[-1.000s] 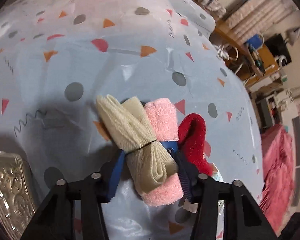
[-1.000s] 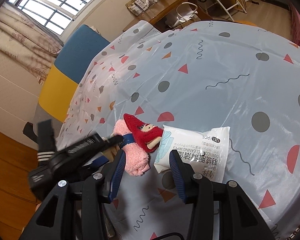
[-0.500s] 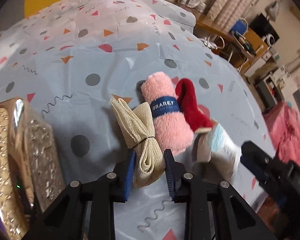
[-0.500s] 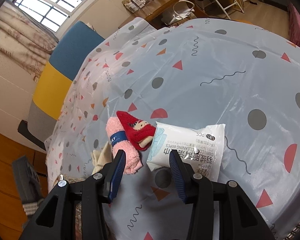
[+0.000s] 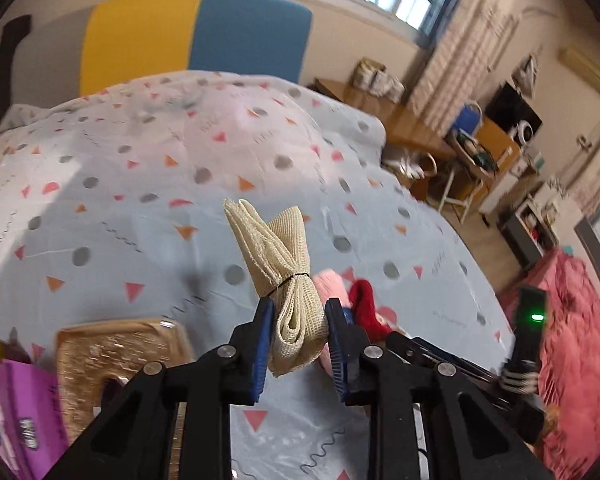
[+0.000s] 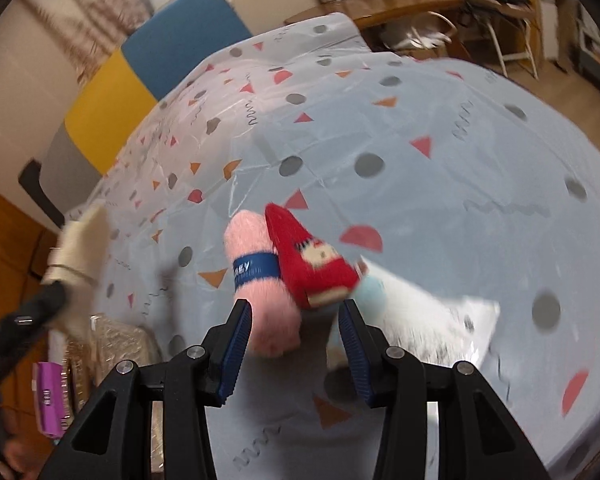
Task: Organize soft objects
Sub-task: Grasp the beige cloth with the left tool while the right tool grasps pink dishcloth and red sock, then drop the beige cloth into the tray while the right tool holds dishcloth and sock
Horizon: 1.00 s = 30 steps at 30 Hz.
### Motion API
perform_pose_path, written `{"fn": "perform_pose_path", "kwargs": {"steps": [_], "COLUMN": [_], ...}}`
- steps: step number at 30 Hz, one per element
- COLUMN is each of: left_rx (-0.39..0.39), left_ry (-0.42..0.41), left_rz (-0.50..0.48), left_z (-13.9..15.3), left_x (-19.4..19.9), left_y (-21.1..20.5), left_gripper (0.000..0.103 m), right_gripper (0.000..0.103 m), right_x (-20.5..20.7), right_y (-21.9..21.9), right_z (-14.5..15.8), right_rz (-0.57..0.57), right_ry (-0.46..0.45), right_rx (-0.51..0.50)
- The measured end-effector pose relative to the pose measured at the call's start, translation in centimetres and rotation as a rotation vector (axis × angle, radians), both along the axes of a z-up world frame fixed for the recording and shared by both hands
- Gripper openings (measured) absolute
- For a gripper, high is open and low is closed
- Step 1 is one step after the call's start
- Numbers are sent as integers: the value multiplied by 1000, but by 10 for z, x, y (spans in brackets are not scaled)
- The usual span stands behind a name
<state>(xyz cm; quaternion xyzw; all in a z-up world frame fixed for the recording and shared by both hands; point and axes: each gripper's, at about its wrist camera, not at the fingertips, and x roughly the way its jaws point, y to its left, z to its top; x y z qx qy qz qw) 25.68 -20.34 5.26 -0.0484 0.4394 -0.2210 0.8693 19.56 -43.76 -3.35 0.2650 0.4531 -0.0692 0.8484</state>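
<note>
My left gripper (image 5: 298,310) is shut on a beige mesh cloth bundle (image 5: 278,248) tied with a thin band, and holds it up above the patterned tablecloth (image 5: 140,208). Below it lie a pink rolled towel (image 5: 330,284) and a red sock (image 5: 364,304). In the right wrist view the pink towel (image 6: 260,276), with a blue band, and the red sock (image 6: 308,260) lie side by side. My right gripper (image 6: 294,312) hovers open just over their near ends. A white wipes pack (image 6: 420,320) lies blurred to the right. The beige cloth (image 6: 80,248) hangs at far left.
A gold foil packet (image 5: 112,356) and a purple packet (image 5: 16,412) lie at the table's near left edge. A yellow and blue chair back (image 5: 196,40) stands behind the table. A wooden desk (image 5: 396,116) and a pink bedspread (image 5: 572,340) are on the right.
My left gripper closed on the beige cloth and lifted it off the table, away from the pink towel. My right gripper slid from the wipes pack over to the towel and sock.
</note>
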Motion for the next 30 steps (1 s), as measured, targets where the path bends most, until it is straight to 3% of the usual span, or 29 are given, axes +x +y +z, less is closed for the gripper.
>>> {"fn": "perform_pose_path", "kwargs": {"steps": [9,11,19,25,30], "left_rx": [-55,-64,-139,-144,-116], "left_ry": [-52,-68,-119,-140,-139], "left_rz": [80,100,204,297,426], "left_z": [33,40,65,66,51], "left_x": [-11,-15,-37,-63,-99], "left_y": [54,68,151,223,300], "left_gripper": [26,26,26,26,26], "right_gripper": [44,39,38,39,39], "right_x": [53,59,61,57,54], "right_y": [2,3,15,26,28], "right_z": [-34,-41,-51,-52,-54], "right_rz": [53,58,128,162,180], "right_ry": [104,114,117,101,86], "right_rx": [-106,-118,-243,-308,-344]}}
